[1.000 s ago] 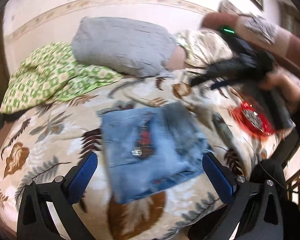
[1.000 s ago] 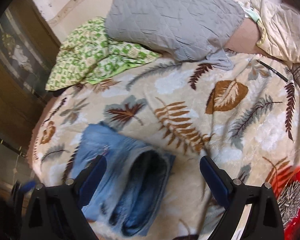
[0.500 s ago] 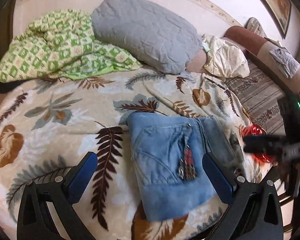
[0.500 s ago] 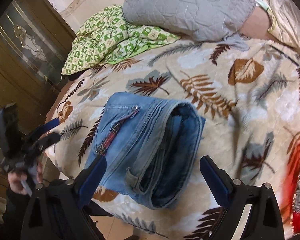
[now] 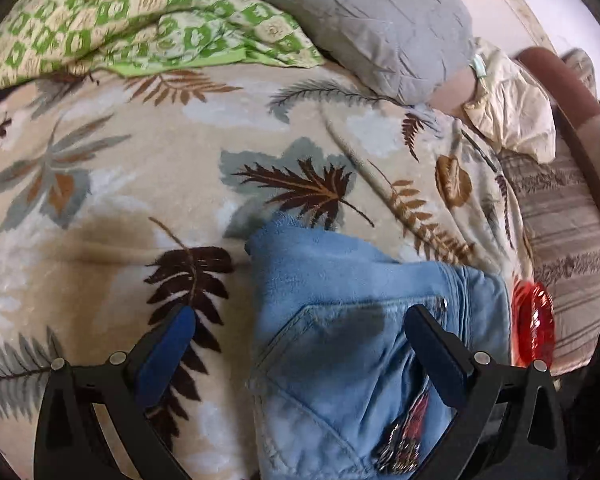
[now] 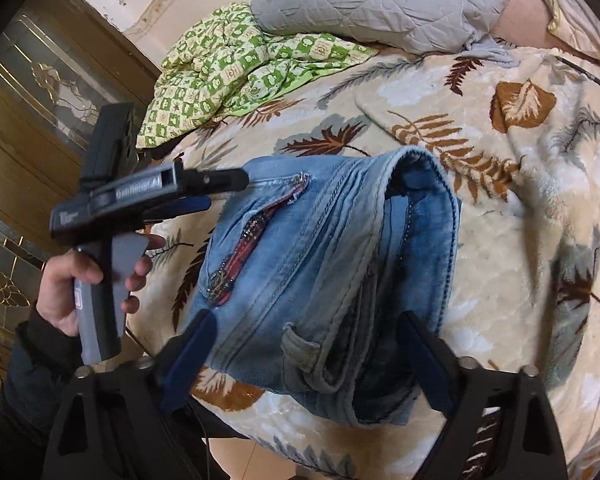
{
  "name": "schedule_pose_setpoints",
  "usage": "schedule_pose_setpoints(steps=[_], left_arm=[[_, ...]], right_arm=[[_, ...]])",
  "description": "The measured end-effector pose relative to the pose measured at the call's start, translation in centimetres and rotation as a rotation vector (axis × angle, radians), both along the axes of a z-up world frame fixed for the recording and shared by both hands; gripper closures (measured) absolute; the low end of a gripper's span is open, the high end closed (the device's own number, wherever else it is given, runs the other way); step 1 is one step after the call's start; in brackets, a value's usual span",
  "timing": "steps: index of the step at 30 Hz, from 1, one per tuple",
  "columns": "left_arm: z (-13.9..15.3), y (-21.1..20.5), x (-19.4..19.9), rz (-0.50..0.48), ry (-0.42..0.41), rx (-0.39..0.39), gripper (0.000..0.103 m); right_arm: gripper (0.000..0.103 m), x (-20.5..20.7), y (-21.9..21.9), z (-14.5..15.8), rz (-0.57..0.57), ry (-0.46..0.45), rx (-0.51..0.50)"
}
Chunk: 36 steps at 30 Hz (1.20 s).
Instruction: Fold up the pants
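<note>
pants: blue denim pants point(image 6: 324, 276), folded into a compact stack, lying at the near edge of the bed on the leaf-print blanket point(image 5: 112, 208); in the left wrist view they fill 5 o'clock of the frame, in the right wrist view the centre.
fold state: layers stacked, open end with waistband and belt loop facing the right camera at 6 o'clock; red embroidered patch point(image 6: 244, 248) on top.
change: both cameras sit much closer to the stack than half a second ago; the left gripper has swung in from the side and now points at the stack's 9 o'clock edge.
meaning: folding looks essentially done; this reads as a last check, a pat-down or a grab to move the stack, my guess only.
left gripper: left gripper point(image 5: 300, 344) fingers wide apart, holding nothing, one finger over the denim, the other over blanket; contact unclear.
right gripper: right gripper point(image 6: 308, 364) spread wide, straddling the near end of the stack, nothing clamped.
left hand: left hand point(image 6: 84, 280) wraps the gripper handle at 9 o'clock of the right view.
surroundings: gray quilted pillow point(image 5: 340, 20) at 12 o'clock, green checked cover point(image 5: 112, 12) at 11 o'clock, red plastic item point(image 5: 534, 324) at 3 o'clock beside the pants.
hidden: lower part of the stack cut off by the frame in the left view; inner layers dark, count not readable; red item half out of frame, unidentifiable; fisheye edges blurred.
</note>
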<state>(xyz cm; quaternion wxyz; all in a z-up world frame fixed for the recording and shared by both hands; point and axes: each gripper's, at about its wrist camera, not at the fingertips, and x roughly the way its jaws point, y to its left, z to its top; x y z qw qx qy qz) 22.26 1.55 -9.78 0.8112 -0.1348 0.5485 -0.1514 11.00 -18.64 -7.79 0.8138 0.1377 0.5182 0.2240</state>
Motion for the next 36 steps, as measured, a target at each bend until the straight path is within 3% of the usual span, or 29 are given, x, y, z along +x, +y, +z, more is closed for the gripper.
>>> schedule_pose_setpoints(steps=[5, 6, 7, 9, 11, 13, 19, 21, 24, 27, 34, 36], left_arm=[[-1.4, 0.1, 0.7, 0.003, 0.086, -0.058, 0.001], [-1.7, 0.0, 0.7, -0.009, 0.093, -0.078, 0.019], [-1.7, -0.1, 0.8, -0.018, 0.092, -0.094, 0.029], [-1.5, -0.6, 0.7, -0.031, 0.077, -0.101, 0.036], [-1.2, -1.2, 0.5, -0.062, 0.052, -0.083, 0.04], [-1.1, -1.2, 0.3, -0.071, 0.041, -0.063, 0.046], [-0.4, -0.2, -0.1, -0.075, 0.024, -0.067, 0.065], [-0.3, 0.3, -0.3, -0.072, 0.012, -0.052, 0.077], [-1.1, 0.7, -0.2, -0.075, 0.022, -0.072, 0.079], [-1.5, 0.1, -0.3, -0.084, 0.015, -0.044, 0.08], [-1.8, 0.3, -0.1, -0.078, 0.022, -0.048, 0.079], [-1.7, 0.3, -0.2, -0.074, 0.014, -0.032, 0.069]], right_arm=[[0.031, 0.4, 0.2, -0.8, -0.009, 0.009, 0.004], [0.032, 0.4, 0.3, -0.8, -0.009, 0.009, 0.005], [0.036, 0.4, 0.3, -0.9, -0.012, 0.007, 0.007], [0.051, 0.5, 0.3, -1.0, -0.015, 0.004, 0.003], [0.079, 0.6, 0.3, -1.0, -0.023, -0.001, 0.009], [0.088, 0.6, 0.5, -1.0, -0.026, -0.012, -0.003], [0.091, -0.5, 0.3, 0.2, -0.027, -0.089, -0.055], [0.091, -1.2, -0.8, 0.4, -0.048, -0.1, -0.05], [0.091, -1.6, -2.3, -1.2, -0.071, -0.056, -0.019], [0.091, -1.6, -1.9, -2.6, -0.068, -0.044, -0.045], [0.091, -1.6, -2.0, -2.7, -0.07, -0.056, -0.044], [0.091, -1.6, -1.9, -2.6, -0.068, -0.062, -0.038]])
